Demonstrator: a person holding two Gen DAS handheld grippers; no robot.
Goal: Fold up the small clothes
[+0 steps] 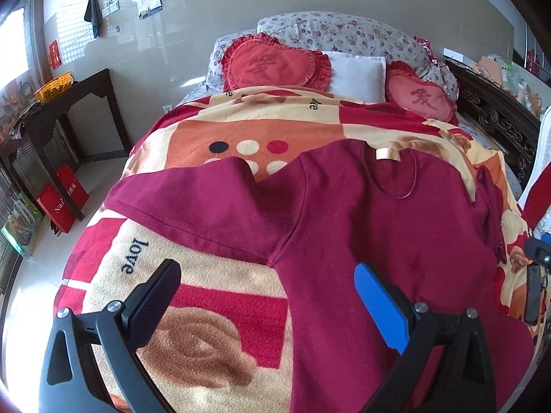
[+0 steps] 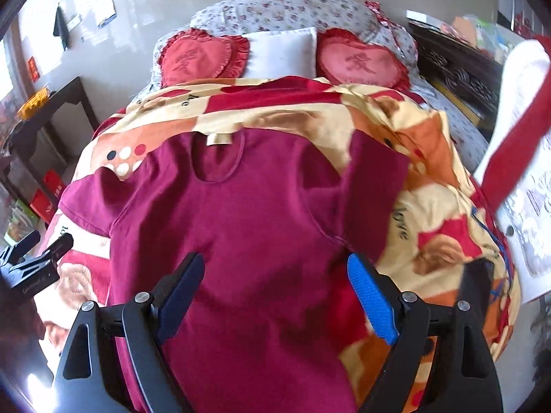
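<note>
A dark red short-sleeved shirt lies spread flat on the patterned blanket, collar away from me, with a cream label at the neck. It also shows in the right wrist view. My left gripper is open and empty, hovering over the shirt's left side under the left sleeve. My right gripper is open and empty, above the shirt's lower right body near the right sleeve. The left gripper shows at the left edge of the right wrist view.
Two red heart cushions, a white pillow and a floral bolster lie at the bed's head. A dark side table and red boxes stand left. A carved headboard and a white chair are right.
</note>
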